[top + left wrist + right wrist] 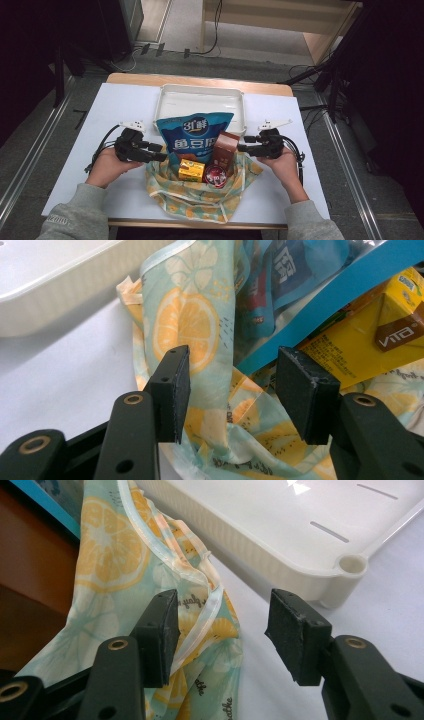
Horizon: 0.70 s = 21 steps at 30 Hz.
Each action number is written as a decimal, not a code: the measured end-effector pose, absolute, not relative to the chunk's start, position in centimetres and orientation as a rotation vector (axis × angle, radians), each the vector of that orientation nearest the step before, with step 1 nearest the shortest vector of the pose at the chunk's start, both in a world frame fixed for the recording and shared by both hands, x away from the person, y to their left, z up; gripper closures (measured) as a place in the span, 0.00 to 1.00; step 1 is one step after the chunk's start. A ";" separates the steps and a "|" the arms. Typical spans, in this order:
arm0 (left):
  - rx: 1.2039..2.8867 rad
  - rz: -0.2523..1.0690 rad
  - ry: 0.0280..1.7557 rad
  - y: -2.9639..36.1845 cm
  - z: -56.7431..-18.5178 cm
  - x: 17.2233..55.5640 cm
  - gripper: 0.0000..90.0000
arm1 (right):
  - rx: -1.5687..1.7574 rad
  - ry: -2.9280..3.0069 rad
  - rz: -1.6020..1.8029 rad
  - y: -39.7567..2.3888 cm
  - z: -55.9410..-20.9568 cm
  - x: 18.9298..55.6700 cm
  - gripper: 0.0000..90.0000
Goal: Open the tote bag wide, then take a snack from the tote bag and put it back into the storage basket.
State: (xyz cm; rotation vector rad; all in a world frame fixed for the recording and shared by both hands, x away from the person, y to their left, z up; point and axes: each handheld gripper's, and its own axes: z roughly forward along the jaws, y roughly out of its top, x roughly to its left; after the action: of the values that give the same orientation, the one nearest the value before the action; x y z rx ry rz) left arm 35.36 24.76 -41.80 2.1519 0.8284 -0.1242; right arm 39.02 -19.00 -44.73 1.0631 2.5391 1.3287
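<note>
Left gripper (159,152) sits at the left edge of the lemon-print cloth (200,192), jaws apart with nothing pinched; in the left gripper view (232,385) the cloth (200,330) hangs loose in the gap and just beyond the pads, touching neither pad as far as I can tell. Yellow drink carton (370,335) lies just past that gripper's right jaw, blue snack bag (280,275) farther ahead. Right gripper (243,148) is at the cloth's right edge, jaws also spread, gripping nothing; in the right gripper view (222,630) the cloth hem (200,625) lies against the left pad, right pad is clear of it. White tray (300,535) is ahead and to the right of those jaws. From above, blue bag (196,135), brown box (223,150), yellow carton (192,170) and red round lid (215,177) sit on the cloth between the two grippers, tray (200,97) beyond them on the white table cover (120,105)
</note>
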 end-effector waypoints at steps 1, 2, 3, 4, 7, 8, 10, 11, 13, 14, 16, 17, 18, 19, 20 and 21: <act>2.150 -0.123 0.829 24.8 -41.8 35.4 0.54 | 1.065 2.538 1.330 -19.0 -44.7 39.0 0.53; 2.150 -0.118 0.833 24.9 -41.7 35.4 0.54 | 1.068 2.540 1.326 -19.0 -44.8 39.0 0.53; 2.146 -0.119 0.832 24.9 -41.7 35.4 0.53 | 1.065 2.542 1.321 -19.0 -44.8 39.1 0.53; 2.145 -0.125 0.835 24.9 -41.6 35.5 0.53 | 1.067 2.543 1.317 -19.0 -44.8 39.1 0.53; 2.146 -0.124 0.833 25.1 -41.4 35.4 0.53 | 1.068 2.540 1.319 -19.0 -44.8 39.1 0.52; 2.146 -0.123 0.831 25.1 -41.3 35.3 0.53 | 1.070 2.541 1.316 -19.0 -44.8 39.1 0.52; 2.145 -0.126 0.830 25.1 -41.1 35.2 0.53 | 1.067 2.545 1.311 -19.0 -44.9 39.2 0.51; 2.147 -0.123 0.833 25.2 -41.1 35.2 0.53 | 1.068 2.545 1.312 -19.0 -44.8 39.2 0.51; 2.144 -0.128 0.830 25.2 -40.9 35.0 0.53 | 1.077 2.551 1.320 -18.9 -44.9 39.2 0.49; 2.140 -0.134 0.836 25.2 -40.7 34.9 0.52 | 1.071 2.553 1.316 -18.9 -44.9 39.2 0.49; 2.147 -0.133 0.827 25.2 -40.4 34.6 0.52 | 1.072 2.554 1.308 -18.8 -44.9 39.2 0.49; 2.151 -0.128 0.821 25.2 -40.2 34.5 0.52 | 1.075 2.552 1.307 -18.8 -44.8 39.2 0.49; 2.150 -0.132 0.822 25.3 -40.0 34.4 0.52 | 1.074 2.553 1.307 -18.8 -44.8 39.2 0.49; 2.146 -0.137 0.823 25.3 -39.9 34.3 0.52 | 1.072 2.552 1.308 -18.8 -44.9 39.2 0.49; 2.149 -0.132 0.818 25.3 -39.7 34.2 0.52 | 1.074 2.550 1.309 -18.8 -44.9 39.3 0.49; 2.151 -0.127 0.813 25.3 -39.6 34.1 0.52 | 1.076 2.549 1.309 -18.8 -44.9 39.3 0.49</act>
State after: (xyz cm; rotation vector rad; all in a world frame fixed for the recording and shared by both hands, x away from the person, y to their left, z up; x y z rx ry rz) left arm 34.14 25.35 -39.56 2.1509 0.8125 -0.1273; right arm 39.28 -18.85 -44.88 1.0760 2.5494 1.3092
